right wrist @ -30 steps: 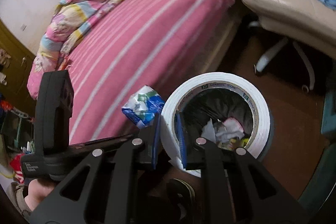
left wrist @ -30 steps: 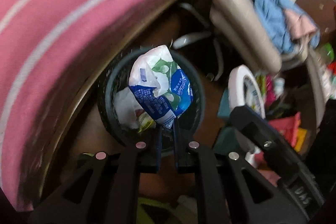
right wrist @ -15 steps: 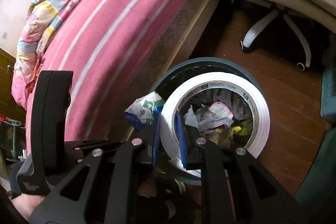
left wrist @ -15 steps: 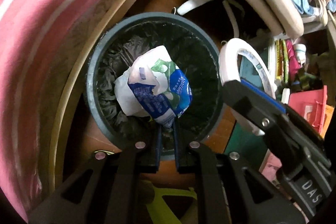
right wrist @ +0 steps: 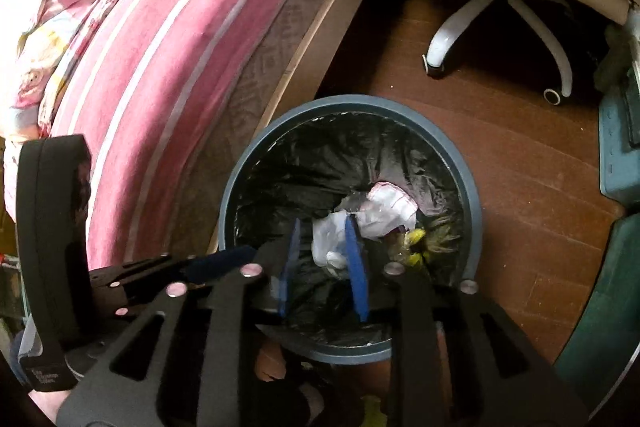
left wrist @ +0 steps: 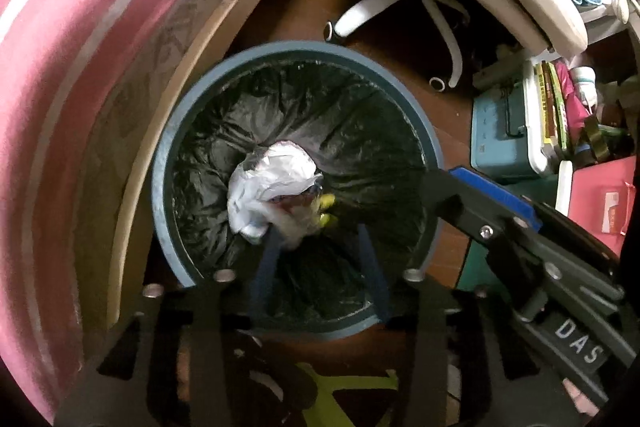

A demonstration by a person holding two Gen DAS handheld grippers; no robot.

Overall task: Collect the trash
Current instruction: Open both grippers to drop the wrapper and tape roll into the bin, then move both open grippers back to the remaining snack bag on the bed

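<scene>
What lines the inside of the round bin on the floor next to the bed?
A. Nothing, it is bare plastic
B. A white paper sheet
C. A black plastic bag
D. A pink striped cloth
C: wrinkled, shiny black plastic bag covers the inner wall of the blue-rimmed bin, with crumpled white trash lying at its bottom.

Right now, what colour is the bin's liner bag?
Black, glossy and crinkled liner inside the blue-grey bin; clearest in the left wrist view.

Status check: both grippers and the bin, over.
Left gripper and right gripper opening, nothing between fingers. Both over trash bin; crumpled trash inside. Nothing in the way.
</scene>
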